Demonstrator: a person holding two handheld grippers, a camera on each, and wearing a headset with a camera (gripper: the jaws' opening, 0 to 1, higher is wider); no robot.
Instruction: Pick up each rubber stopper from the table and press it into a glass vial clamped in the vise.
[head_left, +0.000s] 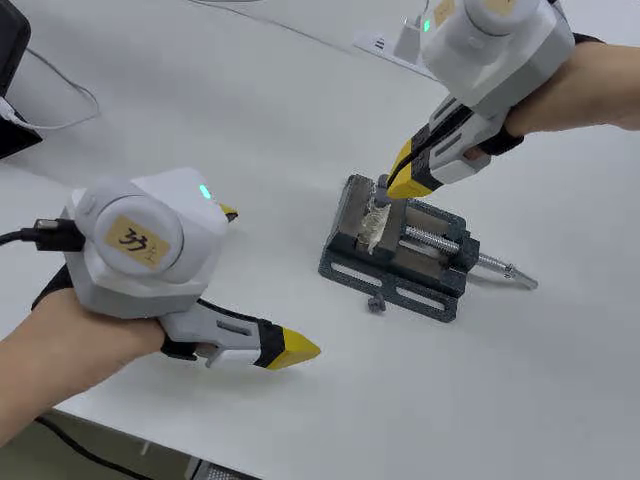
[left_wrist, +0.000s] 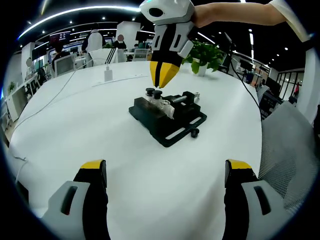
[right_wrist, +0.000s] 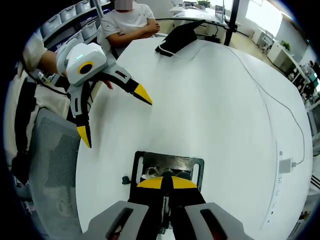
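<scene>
We see a broad white worktop (head_left: 250, 110), and on it a dark grey vise (head_left: 430, 275) with a slotted base and a bright screw (head_left: 500, 265) sticking out of one end. In its jaws stand clear glass vials (head_left: 372, 232), side by side and upright. In the left gripper view, two of them carry small dark rubber stoppers (left_wrist: 158, 93) on their mouths. A small dark piece (head_left: 376, 303) lies on the worktop right against the vise's base; we cannot tell what it is.

The left gripper (left_wrist: 165, 167) hangs over bare worktop, well apart from the vise. Its yellow-tipped fingers (left_wrist: 92, 167) are spread wide, and there is nothing between them.

The right gripper (head_left: 400, 180) points down over the vise. In its own view its yellow fingers (right_wrist: 150, 183) lie together, with just a thin dark line between them.

The tip of the right gripper stands directly over the vials. A grey stopper (head_left: 383, 184) sits right at that tip in the head view, on top of a vial. We cannot tell whether the fingers touch it or stand just above it. Both the vise and the vials lie ahead of the left gripper's fingers, across open worktop.
</scene>
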